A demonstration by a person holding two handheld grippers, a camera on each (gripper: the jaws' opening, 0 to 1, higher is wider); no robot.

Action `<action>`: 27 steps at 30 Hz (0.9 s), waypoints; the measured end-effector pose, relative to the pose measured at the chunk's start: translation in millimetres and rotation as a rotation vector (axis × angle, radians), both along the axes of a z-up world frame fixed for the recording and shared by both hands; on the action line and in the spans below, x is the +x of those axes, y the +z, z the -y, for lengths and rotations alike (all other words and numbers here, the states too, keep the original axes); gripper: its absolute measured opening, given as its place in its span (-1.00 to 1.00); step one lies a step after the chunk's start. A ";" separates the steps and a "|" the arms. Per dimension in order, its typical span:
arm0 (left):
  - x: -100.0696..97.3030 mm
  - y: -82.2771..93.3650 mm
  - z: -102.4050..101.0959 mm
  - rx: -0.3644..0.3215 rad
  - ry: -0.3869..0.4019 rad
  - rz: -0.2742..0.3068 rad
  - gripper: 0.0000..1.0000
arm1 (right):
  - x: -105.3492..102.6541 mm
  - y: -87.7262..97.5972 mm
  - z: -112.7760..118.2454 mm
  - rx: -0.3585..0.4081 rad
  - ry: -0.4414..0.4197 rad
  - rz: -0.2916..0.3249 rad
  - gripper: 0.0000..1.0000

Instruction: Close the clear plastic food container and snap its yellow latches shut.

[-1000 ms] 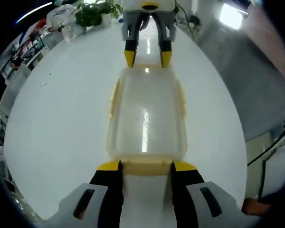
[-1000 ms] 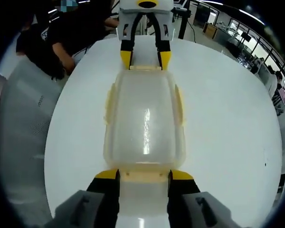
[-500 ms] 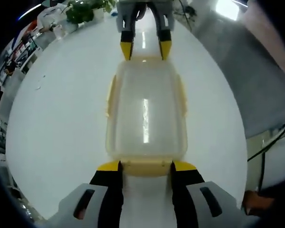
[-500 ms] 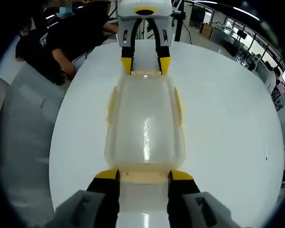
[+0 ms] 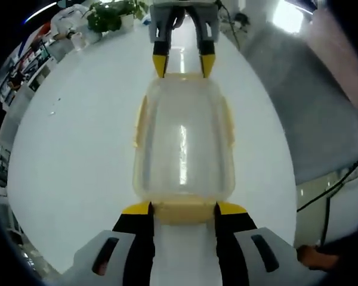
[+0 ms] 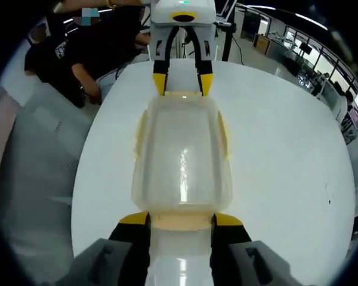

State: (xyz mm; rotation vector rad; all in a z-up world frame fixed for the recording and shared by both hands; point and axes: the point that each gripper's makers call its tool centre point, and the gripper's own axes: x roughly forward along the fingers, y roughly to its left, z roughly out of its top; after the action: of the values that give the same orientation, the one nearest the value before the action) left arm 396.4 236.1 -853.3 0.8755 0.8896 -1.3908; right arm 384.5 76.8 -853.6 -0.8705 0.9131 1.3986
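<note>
Left gripper (image 5: 182,208) set at the near short end of the clear container (image 5: 183,143), jaws spread wide either side of the yellow end latch (image 5: 183,211), tips touching or just beside its corners, clamped on nothing. Centre of the white round table (image 5: 77,131) taken by the container, lid on top, long side latches (image 5: 141,122) seeming to flare outward on left and right, so probably not snapped yet; hard to tell for sure through the fisheye. Right gripper (image 6: 181,218) posed the same way at the opposite short end, jaws likewise apart around that end's latch (image 6: 181,221), gripping nothing, and seen from the left gripper view as a far pair of yellow tips (image 5: 182,64). Risks, as a judgement: uneven pressing from the two ends sliding the light box across the smooth top; lid sitting slightly off its rim so a latch folds without catching; tips slipping off the narrow latch edge; side latches forgotten once the ends click.
</note>
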 end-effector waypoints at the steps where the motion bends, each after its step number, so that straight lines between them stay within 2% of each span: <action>1: -0.2 2.0 0.6 0.001 -0.001 0.002 -0.26 | -0.5 2.8 0.8 0.005 -0.001 0.002 -0.27; 10: -0.5 17.1 9.5 0.005 0.012 0.006 -0.27 | 0.4 17.2 9.0 0.007 0.009 0.032 -0.27; 17: 2.4 32.3 15.9 0.006 -0.007 0.024 -0.27 | 0.5 24.8 15.3 0.025 -0.003 0.034 -0.27; 27: 4.1 45.6 25.9 0.031 -0.022 0.036 -0.26 | 0.6 34.3 24.1 0.037 -0.014 0.036 -0.27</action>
State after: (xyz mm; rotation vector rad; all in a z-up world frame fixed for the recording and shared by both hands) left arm 400.5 210.2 -807.8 0.9340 0.8784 -1.3787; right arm 385.1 52.7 -819.3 -0.8576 0.8623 1.3797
